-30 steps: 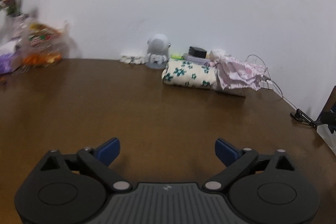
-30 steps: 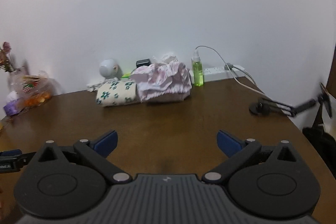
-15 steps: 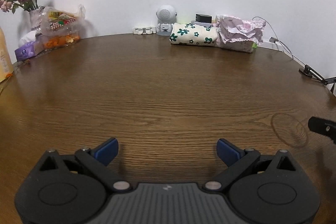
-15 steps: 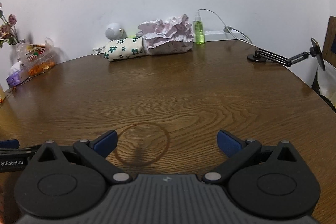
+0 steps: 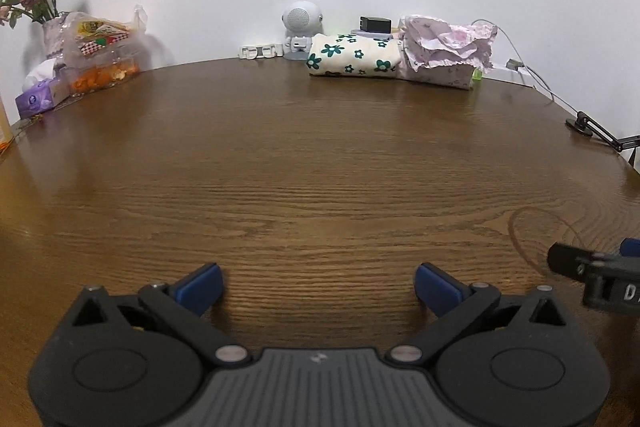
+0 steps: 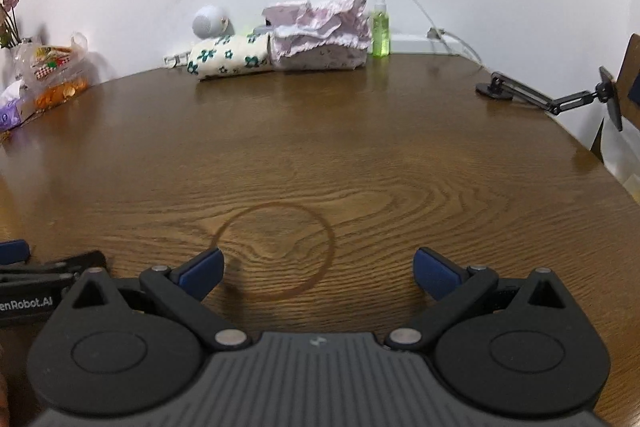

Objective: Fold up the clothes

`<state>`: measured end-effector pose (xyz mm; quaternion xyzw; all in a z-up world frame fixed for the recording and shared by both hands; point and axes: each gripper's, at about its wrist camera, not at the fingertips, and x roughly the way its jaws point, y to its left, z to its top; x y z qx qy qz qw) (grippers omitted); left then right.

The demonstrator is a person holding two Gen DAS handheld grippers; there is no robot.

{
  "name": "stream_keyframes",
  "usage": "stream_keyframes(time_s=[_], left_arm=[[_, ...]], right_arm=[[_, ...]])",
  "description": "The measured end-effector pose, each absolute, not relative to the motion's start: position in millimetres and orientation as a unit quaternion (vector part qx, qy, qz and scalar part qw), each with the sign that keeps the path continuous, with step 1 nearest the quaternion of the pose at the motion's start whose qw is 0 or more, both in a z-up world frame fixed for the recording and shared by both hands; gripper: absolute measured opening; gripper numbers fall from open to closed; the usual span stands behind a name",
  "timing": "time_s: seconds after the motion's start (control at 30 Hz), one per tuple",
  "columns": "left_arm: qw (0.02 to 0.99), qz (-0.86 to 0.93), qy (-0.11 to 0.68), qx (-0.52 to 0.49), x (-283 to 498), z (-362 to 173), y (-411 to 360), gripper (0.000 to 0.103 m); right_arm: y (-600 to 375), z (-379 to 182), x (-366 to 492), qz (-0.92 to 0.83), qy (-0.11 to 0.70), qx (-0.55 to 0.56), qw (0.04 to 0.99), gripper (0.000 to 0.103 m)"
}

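In the left wrist view the left tool [image 5: 318, 283] hovers low over the near part of the brown worktop [image 5: 320, 163], its blue pads spread wide with nothing but wood grain between them, so it is released and empty. The task's clothes sit far off at the back edge against the wall: a cream bundle with green flowers [image 5: 354, 57], neatly squared up, touching a pink ruffled bundle [image 5: 444, 57] on its right, whose upper layers look looser and crumpled. Parked back there, they leave the whole middle of the worktop bare, which I judge suits laying a garment flat. A small white speaker [image 5: 301, 27] stands behind the flowered bundle, and snack bags [image 5: 100, 59] with a tissue box [image 5: 38, 99] crowd the far left edge. In the right wrist view the right tool [image 6: 318, 269] is likewise spread and holds nothing, hanging above a faint ring stain [image 6: 276, 253] in the wood. The same two bundles lie side by side at the rear, a green spray bottle [image 6: 381, 33] just right of the pink one, and a black jointed arm [image 6: 532, 95] reaches in along the right rim. Both bundles already look folded, which would fit work completed and stacked aside, or a pile waiting to be drawn forward; the pictures do not settle which.
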<state>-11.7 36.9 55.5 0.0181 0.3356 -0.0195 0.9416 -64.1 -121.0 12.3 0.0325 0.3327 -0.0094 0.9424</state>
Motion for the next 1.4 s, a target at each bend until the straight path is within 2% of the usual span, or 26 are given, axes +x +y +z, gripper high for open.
stream_keyframes(time_s=[1.4], left_arm=[[0.939,-0.029,0.341,0.020,9.4,54.7,30.3,0.103]], right_arm=[[-106.6,13.3,-51.8,0.011,0.343,0.004,0.939,0.102]])
